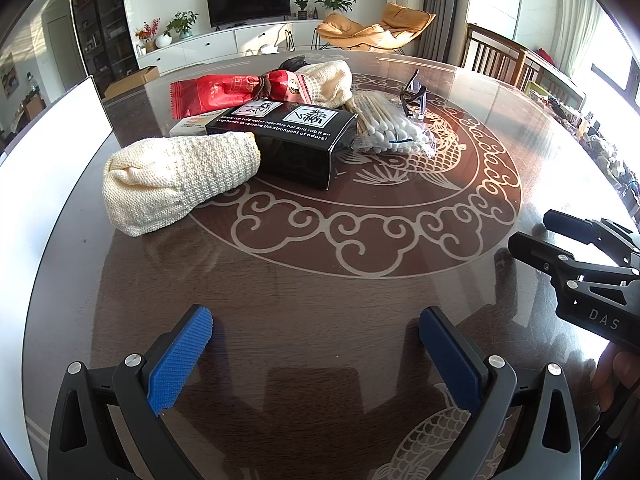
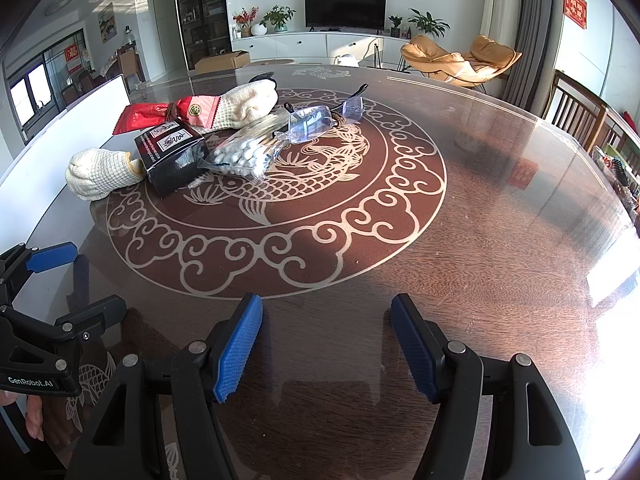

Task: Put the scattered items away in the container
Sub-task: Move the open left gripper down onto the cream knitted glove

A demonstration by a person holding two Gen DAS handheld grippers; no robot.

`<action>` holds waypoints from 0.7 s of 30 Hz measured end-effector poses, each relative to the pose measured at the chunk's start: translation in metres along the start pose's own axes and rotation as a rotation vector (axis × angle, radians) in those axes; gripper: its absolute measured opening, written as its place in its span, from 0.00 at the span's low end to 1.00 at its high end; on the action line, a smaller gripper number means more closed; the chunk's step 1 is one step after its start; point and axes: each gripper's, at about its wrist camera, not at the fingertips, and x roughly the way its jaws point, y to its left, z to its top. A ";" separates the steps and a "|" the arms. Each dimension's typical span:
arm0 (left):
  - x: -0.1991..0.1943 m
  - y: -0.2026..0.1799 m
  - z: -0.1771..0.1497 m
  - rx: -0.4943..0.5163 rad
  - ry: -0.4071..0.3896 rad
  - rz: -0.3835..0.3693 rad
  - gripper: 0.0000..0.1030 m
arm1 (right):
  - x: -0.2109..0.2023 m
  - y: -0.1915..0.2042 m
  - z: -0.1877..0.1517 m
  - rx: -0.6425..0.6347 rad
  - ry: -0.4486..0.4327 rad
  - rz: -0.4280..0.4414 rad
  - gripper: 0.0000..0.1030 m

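Observation:
The scattered items lie in a heap on the far left of the table. A cream knitted glove (image 1: 176, 176) rests against a black box (image 1: 296, 140). Behind them are a red packet (image 1: 224, 92) and a second cream glove (image 1: 328, 82). A bag of cotton swabs (image 1: 392, 132) and clear safety glasses (image 2: 320, 118) lie to the right of the box. A white container (image 1: 52, 152) stands at the table's left edge. My left gripper (image 1: 316, 320) is open and empty, well short of the heap. My right gripper (image 2: 326, 304) is open too, with nothing between its pads.
The dark round table (image 2: 480, 240) has a glass top with a fish pattern. Wooden chairs (image 2: 580, 116) stand at its right side. Each gripper shows at the edge of the other's view, the two side by side over the near part of the table.

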 end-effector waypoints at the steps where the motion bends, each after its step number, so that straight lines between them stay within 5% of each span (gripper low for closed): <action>1: 0.000 0.000 0.000 0.000 0.000 0.000 1.00 | 0.000 0.000 0.000 0.000 0.000 0.000 0.66; 9: -0.005 0.004 -0.007 0.020 0.005 -0.014 1.00 | 0.000 0.000 0.000 0.000 0.000 0.000 0.66; 15: -0.025 0.045 -0.034 0.039 0.008 -0.025 1.00 | 0.000 0.000 0.000 0.000 0.000 0.000 0.66; 21: -0.005 0.086 -0.004 0.088 0.043 -0.048 1.00 | 0.000 0.000 0.000 0.000 0.000 0.000 0.66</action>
